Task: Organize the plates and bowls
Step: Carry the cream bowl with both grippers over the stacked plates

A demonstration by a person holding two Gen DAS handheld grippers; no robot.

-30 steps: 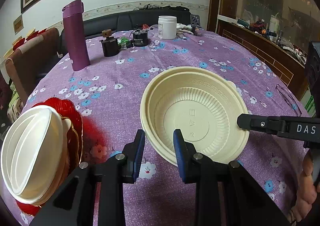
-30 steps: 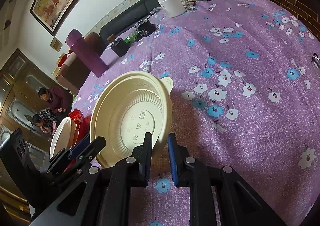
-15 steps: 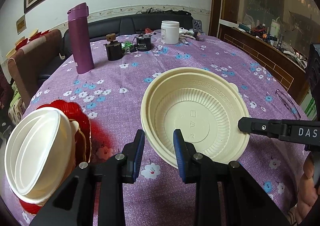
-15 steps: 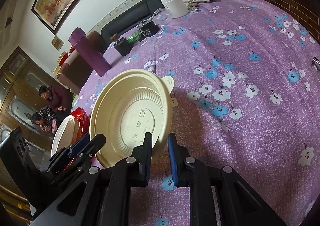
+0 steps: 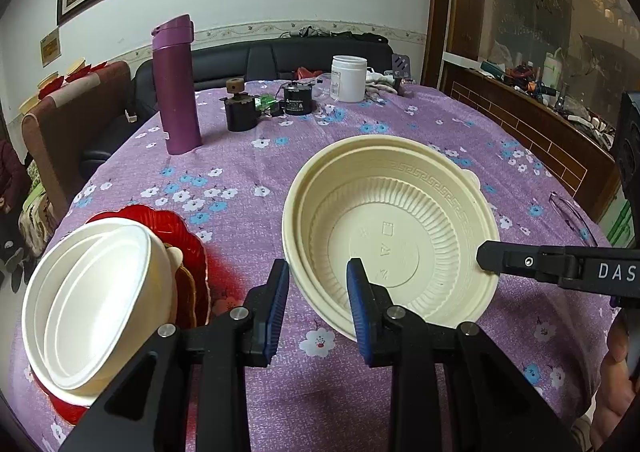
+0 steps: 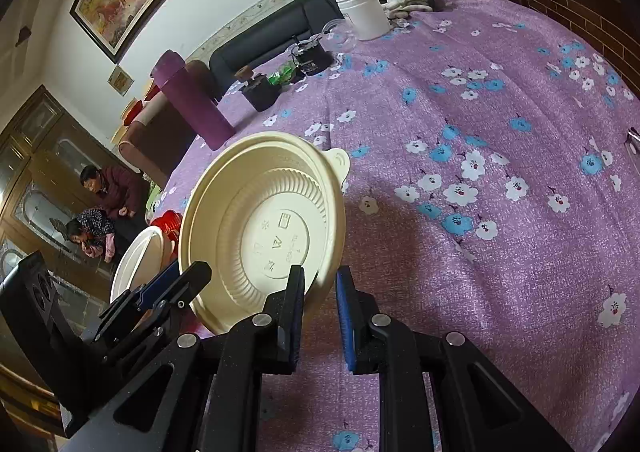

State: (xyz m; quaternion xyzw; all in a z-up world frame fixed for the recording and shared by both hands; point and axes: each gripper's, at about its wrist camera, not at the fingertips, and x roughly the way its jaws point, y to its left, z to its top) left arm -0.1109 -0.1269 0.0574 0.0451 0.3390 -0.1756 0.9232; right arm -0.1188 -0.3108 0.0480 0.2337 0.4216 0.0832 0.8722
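Observation:
A cream plastic bowl (image 5: 394,228) is held tilted above the purple flowered table. My left gripper (image 5: 318,284) is shut on its near-left rim. My right gripper (image 6: 318,292) is shut on its opposite rim; the bowl (image 6: 264,228) fills the middle of the right wrist view, and the right gripper's finger shows in the left wrist view (image 5: 520,262). At the left, a white bowl (image 5: 92,304) lies tilted on a stack of red and gold plates (image 5: 176,252); the stack also shows in the right wrist view (image 6: 138,266).
A purple flask (image 5: 176,85), small black jars (image 5: 240,113) and a white tub (image 5: 349,77) stand at the far side of the table. Glasses (image 5: 572,217) lie at the right edge. Two people (image 6: 102,203) sit beyond the left side.
Both grippers have lifted the cream bowl higher off the table and tilted it more. The grip on both rims has stayed the same.

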